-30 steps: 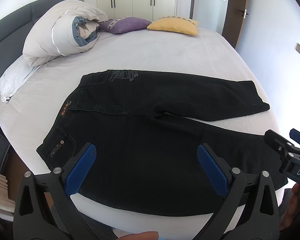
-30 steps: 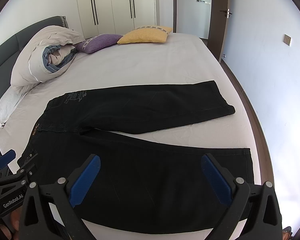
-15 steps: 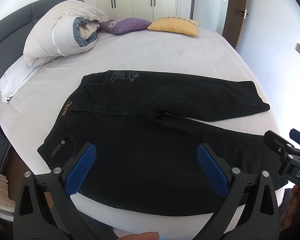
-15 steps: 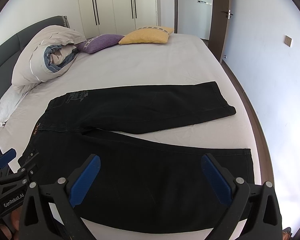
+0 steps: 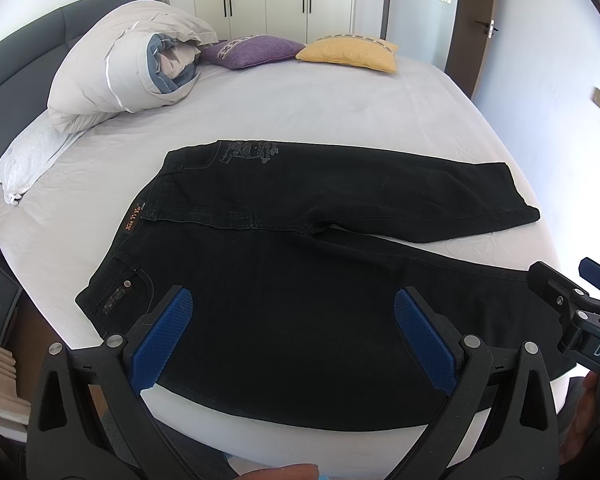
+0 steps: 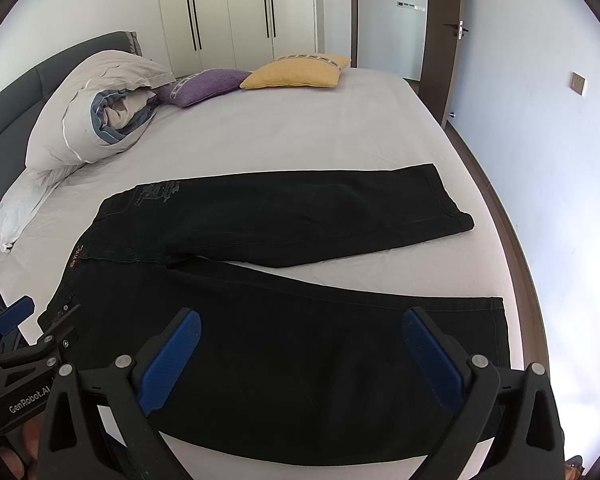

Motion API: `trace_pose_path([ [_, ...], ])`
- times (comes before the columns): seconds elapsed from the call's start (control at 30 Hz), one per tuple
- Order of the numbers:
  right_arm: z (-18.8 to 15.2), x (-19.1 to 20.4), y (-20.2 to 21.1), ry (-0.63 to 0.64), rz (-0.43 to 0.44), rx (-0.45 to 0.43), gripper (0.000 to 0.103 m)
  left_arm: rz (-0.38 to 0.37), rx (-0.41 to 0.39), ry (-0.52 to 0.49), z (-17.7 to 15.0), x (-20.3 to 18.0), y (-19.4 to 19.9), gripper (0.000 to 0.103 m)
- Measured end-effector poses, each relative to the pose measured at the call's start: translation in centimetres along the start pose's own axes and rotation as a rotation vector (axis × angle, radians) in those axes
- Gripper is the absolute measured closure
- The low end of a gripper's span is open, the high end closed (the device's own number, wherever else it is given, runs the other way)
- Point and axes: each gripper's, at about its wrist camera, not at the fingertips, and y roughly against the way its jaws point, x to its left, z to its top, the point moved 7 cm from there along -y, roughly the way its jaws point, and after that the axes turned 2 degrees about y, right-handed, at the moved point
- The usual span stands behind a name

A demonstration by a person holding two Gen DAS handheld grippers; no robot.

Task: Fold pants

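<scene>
A home bedroom: a wide bed (image 5: pixel 300 120) with pillows (image 5: pixel 112 76), and white wardrobes (image 6: pixel 236 12) behind.

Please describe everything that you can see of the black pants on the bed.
The black denim pants lie flat and unfolded on the pale grey bed sheet, waistband toward the headboard side, both legs spread apart in a narrow V. A grey printed design marks the far hip; a small brown label sits on the waistband, and a rivet is on the near pocket. Neither gripper touches them.

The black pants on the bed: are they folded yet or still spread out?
Spread out. The black pants lie flat on the bed, both legs apart in a V, waistband fully visible, nothing doubled over.
</scene>
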Motion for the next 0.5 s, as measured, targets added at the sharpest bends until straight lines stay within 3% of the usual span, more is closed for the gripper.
trace_pose_path([
  [0.5, -0.25, 0.41, -0.1, 0.008, 0.006, 0.004, 0.0, 0.003, 0.003, 0.013, -0.28, 0.35, -0.21, 0.0],
])
